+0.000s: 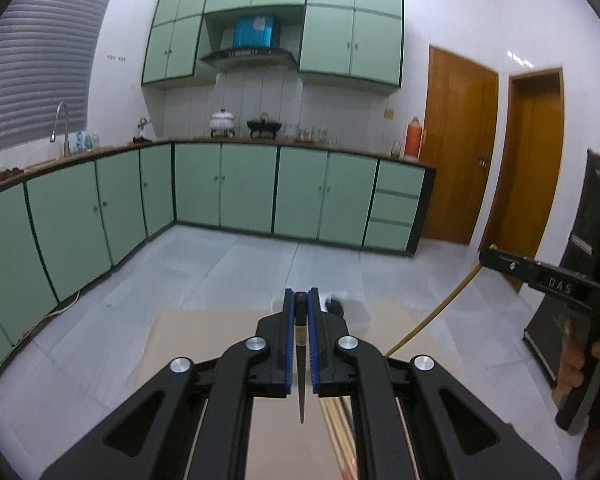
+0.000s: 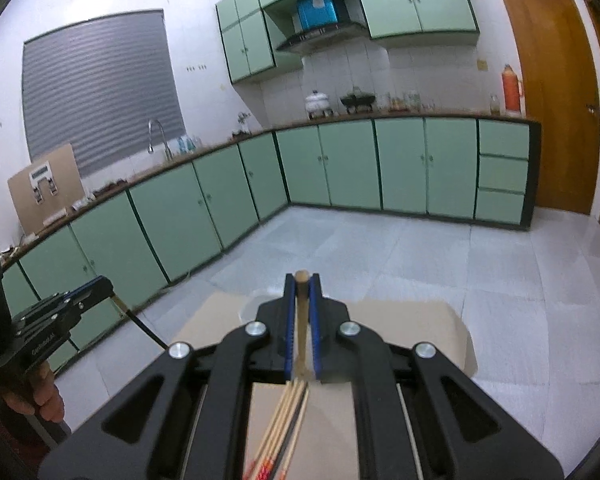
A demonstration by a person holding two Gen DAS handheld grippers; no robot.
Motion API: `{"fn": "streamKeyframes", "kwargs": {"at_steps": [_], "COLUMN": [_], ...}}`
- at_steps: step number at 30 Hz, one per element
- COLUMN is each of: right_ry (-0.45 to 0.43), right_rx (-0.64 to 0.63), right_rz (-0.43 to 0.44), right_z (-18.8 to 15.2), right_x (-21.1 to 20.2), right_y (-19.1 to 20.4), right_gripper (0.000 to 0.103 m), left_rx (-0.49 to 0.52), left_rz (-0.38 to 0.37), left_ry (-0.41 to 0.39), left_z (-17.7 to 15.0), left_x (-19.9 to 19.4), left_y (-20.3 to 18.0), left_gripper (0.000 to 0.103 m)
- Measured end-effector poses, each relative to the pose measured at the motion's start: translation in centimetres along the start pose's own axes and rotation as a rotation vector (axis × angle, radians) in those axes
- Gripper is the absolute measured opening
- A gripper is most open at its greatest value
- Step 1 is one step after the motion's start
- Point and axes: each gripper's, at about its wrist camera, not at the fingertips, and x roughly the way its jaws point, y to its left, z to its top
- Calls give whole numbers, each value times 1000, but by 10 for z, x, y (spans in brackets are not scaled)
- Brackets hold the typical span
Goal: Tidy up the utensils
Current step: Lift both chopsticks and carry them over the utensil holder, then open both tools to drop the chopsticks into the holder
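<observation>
Holding: each gripper is clenched on one chopstick, both raised above the worktop.
Left gripper [image 1: 301,300]: blue-padded jaws pressed together on a dark chopstick [image 1: 301,364]; its black blunt end sits level with the fingertips and its thin point hangs back toward the camera.
Right gripper [image 2: 301,282]: jaws clamped on a light wooden chopstick [image 2: 301,320], whose rounded end pokes just past the fingertips.
Seen from the other side: in the left wrist view the right gripper [image 1: 485,257] shows at the right edge with the pale stick slanting down from it; in the right wrist view the left gripper [image 2: 109,286] shows at the left edge with the dark stick angling down.
Hands: a hand [image 1: 580,360] wraps the right gripper's handle; another hand [image 2: 46,398] wraps the left one's.
Remaining chopsticks [image 2: 286,420]: a bundle of pale and dark sticks with red-patterned ends lies on the worktop below the right gripper.
Worktop [image 2: 412,320]: a tan flat surface, under both grippers.
Background: green cabinets [image 1: 248,188] line two walls over a grey tiled floor [image 1: 220,272].
</observation>
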Motion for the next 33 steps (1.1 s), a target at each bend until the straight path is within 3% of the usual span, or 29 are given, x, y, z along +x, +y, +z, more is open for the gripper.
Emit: {"fn": "streamKeyframes", "kwargs": {"at_steps": [6, 13, 18, 23, 28, 32, 33], "right_ry": [-38, -8, 48, 96, 70, 25, 10], "right_rx": [-11, -52, -67, -81, -91, -92, -91], "right_rz": [-15, -68, -82, -80, -90, -106, -112], "right_z": [31, 36, 18, 1, -4, -9, -11], "right_x": [11, 48, 83, 102, 95, 73, 65], "right_y": [-1, -2, -3, 0, 4, 5, 5], "right_gripper": [6, 6, 6, 9, 30, 43, 51], "left_rx": [27, 30, 33, 47, 41, 57, 61], "left_rz": [-12, 9, 30, 32, 40, 44, 45], "left_ry": [-111, -185, -162, -70, -28, -38, -41], "left_z": [49, 79, 74, 58, 45, 45, 44], "left_x": [3, 30, 75, 119, 126, 114, 109], "left_y": [-7, -12, -14, -13, -8, -8, -8], "left_gripper": [6, 6, 6, 6, 8, 21, 24]}}
